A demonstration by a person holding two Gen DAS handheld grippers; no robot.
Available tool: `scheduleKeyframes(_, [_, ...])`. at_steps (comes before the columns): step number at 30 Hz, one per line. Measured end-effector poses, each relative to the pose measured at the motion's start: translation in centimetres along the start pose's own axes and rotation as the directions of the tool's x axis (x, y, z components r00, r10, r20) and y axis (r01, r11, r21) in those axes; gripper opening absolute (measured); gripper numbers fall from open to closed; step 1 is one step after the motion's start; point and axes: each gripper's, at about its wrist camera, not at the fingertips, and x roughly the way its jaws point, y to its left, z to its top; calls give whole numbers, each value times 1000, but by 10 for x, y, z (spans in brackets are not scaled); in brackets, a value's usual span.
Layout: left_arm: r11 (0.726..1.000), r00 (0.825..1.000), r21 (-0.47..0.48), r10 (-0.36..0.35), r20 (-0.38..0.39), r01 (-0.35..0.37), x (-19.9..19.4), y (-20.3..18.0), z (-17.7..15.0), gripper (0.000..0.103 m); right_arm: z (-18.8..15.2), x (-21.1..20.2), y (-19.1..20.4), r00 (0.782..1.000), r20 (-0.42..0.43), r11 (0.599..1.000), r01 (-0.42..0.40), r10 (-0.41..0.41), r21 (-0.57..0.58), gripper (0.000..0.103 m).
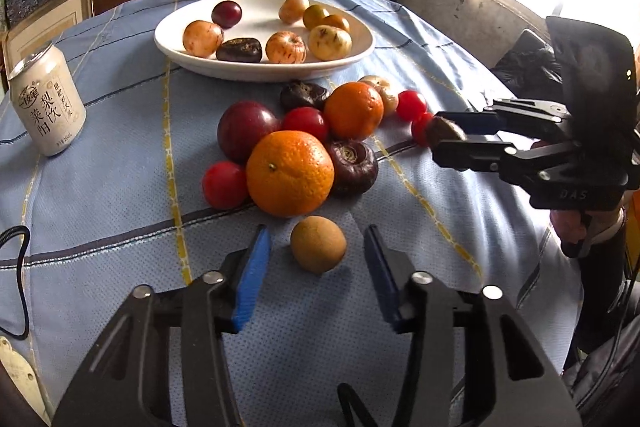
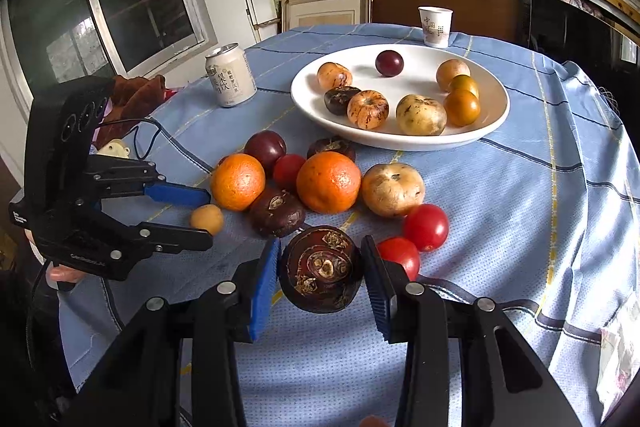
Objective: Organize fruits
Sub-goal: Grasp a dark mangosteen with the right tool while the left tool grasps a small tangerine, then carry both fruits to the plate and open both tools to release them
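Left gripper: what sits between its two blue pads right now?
A small brown fruit lies on the tablecloth between the open left gripper pads, untouched on both sides; the left wrist view shows it best.

Small brown fruit (image 1: pixel 318 244) between the spread left gripper (image 1: pixel 318 269) fingers

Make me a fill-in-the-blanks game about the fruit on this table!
1. The right gripper is shut on a dark ____ water chestnut.
2. The fruit on the white plate number ____.
3. The left gripper is ____ around a small tan fruit.
4. The drink can stands ____ on the blue cloth.

Missing words: brown; eight; open; upright
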Motion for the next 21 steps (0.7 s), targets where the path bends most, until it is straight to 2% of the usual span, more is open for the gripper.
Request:
scheduleKeyframes(8, [1000, 1000, -7, 6, -6, -6, 3, -2, 1, 45, -1, -1, 1, 1000, 3, 1000, 0, 0, -4, 42])
scheduleKeyframes(10, [1000, 1000, -5, 7, -19, -7, 5, -2, 1, 38, -2, 2, 2, 1000, -10, 1000, 9, -9, -12, 42])
scheduleKeyframes(12, [1000, 1000, -7, 7, -21, -8, 7, -2, 1, 37, -2, 5, 4, 1000, -18, 1000, 15, -16, -19, 42])
scheduleKeyframes(21, [1000, 1000, -12, 3, -22, -3, 7, -4, 1, 34, 2, 30, 18, 993, -80, 991, 78, -87, -113, 42])
